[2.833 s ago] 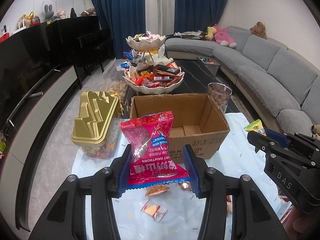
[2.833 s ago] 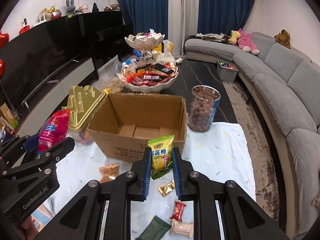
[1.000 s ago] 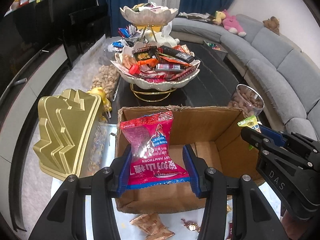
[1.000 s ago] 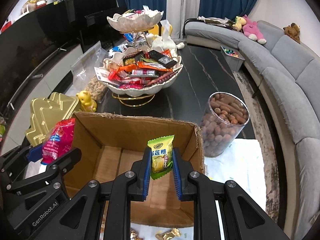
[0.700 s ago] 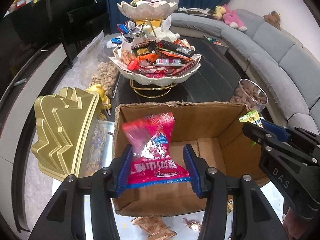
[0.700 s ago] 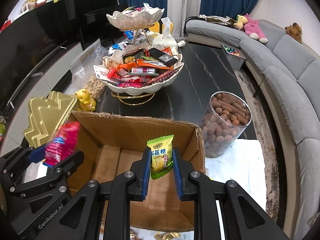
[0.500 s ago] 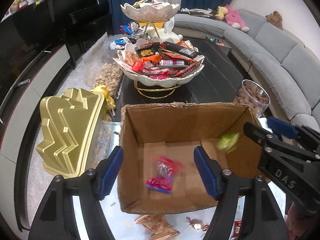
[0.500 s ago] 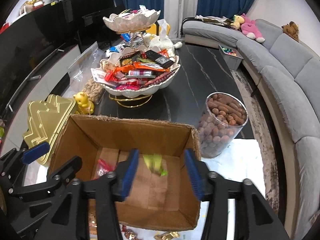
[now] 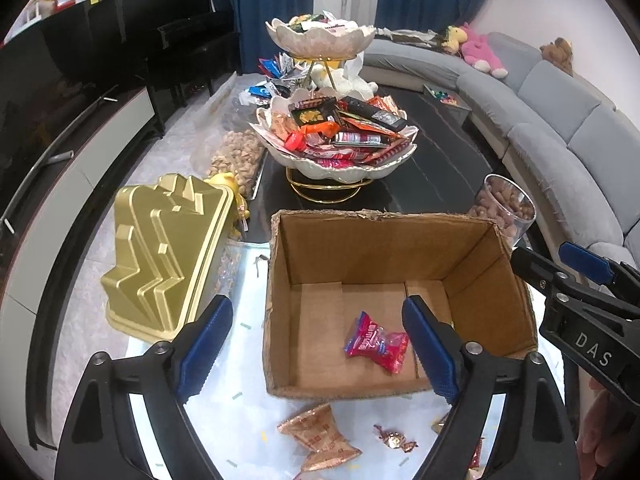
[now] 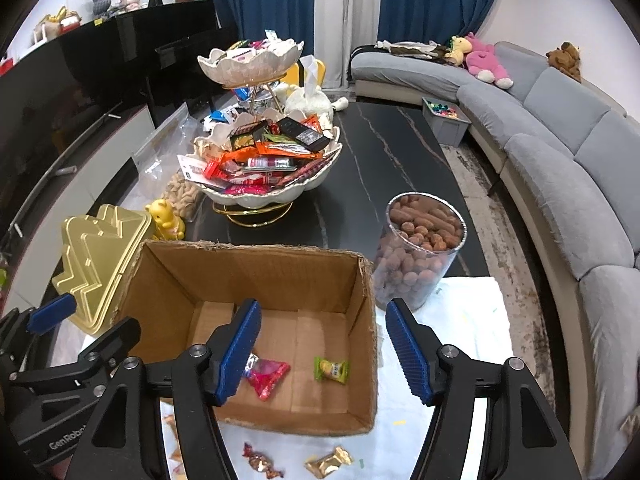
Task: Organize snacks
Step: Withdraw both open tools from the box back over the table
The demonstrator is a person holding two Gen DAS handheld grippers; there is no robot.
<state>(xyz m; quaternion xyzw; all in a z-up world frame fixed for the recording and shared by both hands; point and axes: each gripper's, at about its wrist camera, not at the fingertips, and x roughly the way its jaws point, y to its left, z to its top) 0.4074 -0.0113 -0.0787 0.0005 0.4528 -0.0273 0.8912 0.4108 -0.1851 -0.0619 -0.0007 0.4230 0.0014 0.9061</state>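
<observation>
Nearest the left wrist camera, loose sweets lie on the pale cloth-covered worktop (image 9: 244,408): a bronze foil triangular packet (image 9: 320,438) at six o'clock and a small gold-wrapped candy (image 9: 394,440) just to its right. The right wrist view shows a further twisted wrapper (image 10: 262,460) and a gold foil sweet (image 10: 330,460) in front of the box.

Above these, the left tool (image 9: 316,356) hangs with its blue-padded jaws opening and nothing between them. The right tool (image 10: 322,352) is likewise opening and empty; both hover over the near edge of the open brown cardboard box (image 10: 366,280).

Inside the box, on its floor, lie the crinkled pink-red snack bag (image 9: 376,346) and, toward three o'clock of it in the right view, the small yellow-green candy packet (image 10: 331,369), the two apart.

Beyond the box, a gold stepped plastic lid (image 9: 168,252) sits at ten o'clock and a clear cylinder of brown nuts (image 10: 420,248) at two o'clock. At twelve o'clock stands the tiered white scalloped bowl stand (image 9: 344,168) heaped with wrappers.

The step in hand looks like the release of two snacks into the box. The next move likely calls for drawing both tools back toward six o'clock and lowering them onto the loose sweets on the cloth, which are small and flat and need a close, careful pinch.
</observation>
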